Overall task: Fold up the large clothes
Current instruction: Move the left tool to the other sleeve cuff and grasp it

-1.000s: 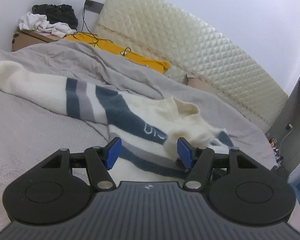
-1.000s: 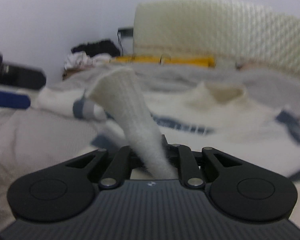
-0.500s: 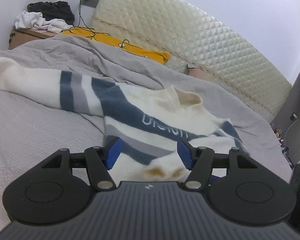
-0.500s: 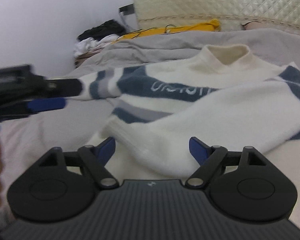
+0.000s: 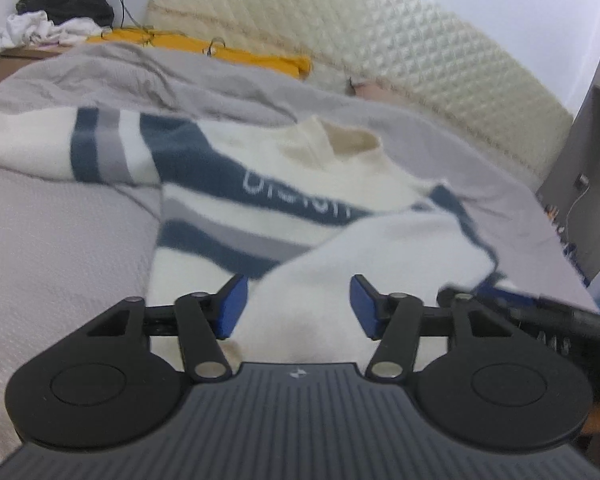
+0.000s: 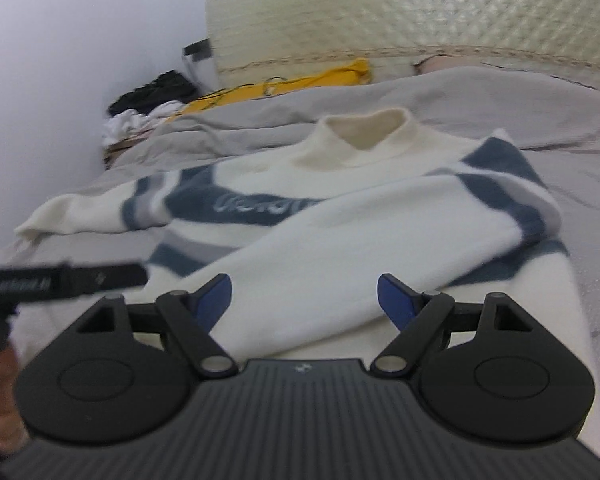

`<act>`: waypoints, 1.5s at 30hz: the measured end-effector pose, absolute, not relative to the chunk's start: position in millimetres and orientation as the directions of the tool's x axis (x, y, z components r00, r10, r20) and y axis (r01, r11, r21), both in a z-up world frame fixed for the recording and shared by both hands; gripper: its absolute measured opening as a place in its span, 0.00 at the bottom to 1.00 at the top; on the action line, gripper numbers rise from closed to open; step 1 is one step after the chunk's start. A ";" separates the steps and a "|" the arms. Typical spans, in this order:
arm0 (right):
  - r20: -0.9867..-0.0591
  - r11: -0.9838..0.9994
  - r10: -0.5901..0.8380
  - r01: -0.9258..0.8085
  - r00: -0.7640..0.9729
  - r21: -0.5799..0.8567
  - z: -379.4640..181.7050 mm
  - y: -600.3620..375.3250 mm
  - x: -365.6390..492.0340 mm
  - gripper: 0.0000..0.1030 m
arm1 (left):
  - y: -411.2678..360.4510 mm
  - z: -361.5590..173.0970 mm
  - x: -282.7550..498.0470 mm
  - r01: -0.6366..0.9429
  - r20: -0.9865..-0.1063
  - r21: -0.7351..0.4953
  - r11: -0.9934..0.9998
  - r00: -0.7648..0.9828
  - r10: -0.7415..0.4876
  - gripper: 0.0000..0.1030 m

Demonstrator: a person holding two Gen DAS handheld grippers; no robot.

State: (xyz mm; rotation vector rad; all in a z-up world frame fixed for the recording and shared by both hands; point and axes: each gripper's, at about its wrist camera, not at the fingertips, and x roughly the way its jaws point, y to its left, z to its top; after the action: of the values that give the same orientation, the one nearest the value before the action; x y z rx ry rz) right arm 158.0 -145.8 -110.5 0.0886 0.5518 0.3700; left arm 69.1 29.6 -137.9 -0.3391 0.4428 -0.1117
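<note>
A cream sweater (image 5: pixel 284 184) with navy and grey stripes lies face up on the grey bed, collar (image 5: pixel 340 144) toward the headboard. One sleeve (image 5: pixel 372 256) is folded across its chest; the other sleeve (image 5: pixel 28 148) stretches out to the left. My left gripper (image 5: pixel 298 300) hovers low over the folded sleeve's end, its jaws closing, pads not pressing the cloth. In the right wrist view my right gripper (image 6: pixel 304 300) stands wide over the same sleeve (image 6: pixel 340 272), its jaws closing slightly and holding nothing. Each gripper shows at the edge of the other's view.
A quilted cream headboard (image 5: pixel 380 40) stands behind the bed. Yellow cloth (image 5: pixel 204 46) with a cable lies along its foot. A pile of black and white clothes (image 5: pixel 56 20) sits on a box at the back left. A rumpled grey blanket (image 5: pixel 140 76) lies beyond the sweater.
My right gripper opened and let go of the sleeve cuff; the sleeve now lies across the sweater's chest. Both grippers shifted sideways, and the left jaws narrowed a little.
</note>
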 end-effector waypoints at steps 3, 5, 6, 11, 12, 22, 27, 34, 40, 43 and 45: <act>-0.499 0.935 0.353 -0.286 0.791 0.209 -121.4 -151.0 174.0 0.70 | 25.5 -149.5 81.5 0.014 -0.444 -0.345 0.938 0.878 -0.177 0.53; -0.496 0.934 0.352 -0.265 0.794 0.238 -128.1 -154.6 182.3 0.67 | 22.9 -157.8 90.4 -0.014 -0.483 -0.331 0.944 0.862 -0.156 0.53; -0.495 0.933 0.353 -0.258 0.794 0.252 -132.4 -155.7 186.9 0.67 | 22.0 -162.4 94.9 -0.031 -0.505 -0.322 0.946 0.851 -0.144 0.53; -0.529 0.940 0.339 -0.252 0.778 0.231 -153.3 -151.9 200.9 0.66 | 17.4 -174.8 105.4 -0.055 -0.551 -0.280 0.958 0.827 -0.113 0.53; -0.535 0.941 0.336 -0.254 0.775 0.223 -156.7 -150.4 202.2 0.66 | 17.3 -174.5 105.2 -0.057 -0.549 -0.281 0.958 0.828 -0.112 0.53; -0.543 0.941 0.337 -0.255 0.769 0.222 -159.0 -149.6 202.9 0.67 | 85.5 -149.4 100.4 -0.269 -0.517 -0.410 0.872 0.856 0.021 0.56; -0.534 0.936 0.349 -0.257 0.770 0.241 -159.4 -152.3 204.0 0.67 | 144.4 -149.1 118.4 -0.403 -0.534 -0.517 0.755 0.842 0.084 0.58; -0.524 0.929 0.362 -0.255 0.771 0.268 -160.7 -155.1 208.3 0.67 | 215.1 -155.1 136.4 -0.528 -0.545 -0.521 0.671 0.810 0.214 0.61; -0.535 0.936 0.348 -0.253 0.770 0.244 -162.0 -150.1 211.8 0.67 | 287.6 -159.9 143.7 -0.575 -0.529 -0.569 0.588 0.803 0.275 0.68; -0.553 0.944 0.330 -0.255 0.765 0.211 -160.0 -145.0 212.9 0.67 | 323.6 -174.8 141.6 -0.554 -0.495 -0.658 0.510 0.829 0.261 0.68; -0.562 0.945 0.326 -0.247 0.760 0.213 -158.6 -143.8 213.7 0.67 | 346.4 -183.3 138.8 -0.520 -0.455 -0.731 0.441 0.854 0.252 0.68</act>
State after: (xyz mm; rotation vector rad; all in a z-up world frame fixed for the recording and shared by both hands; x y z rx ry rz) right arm 213.7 -143.8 -158.6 0.1287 0.6348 0.3127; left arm 138.8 346.4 -183.3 -1.0069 0.2984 0.4880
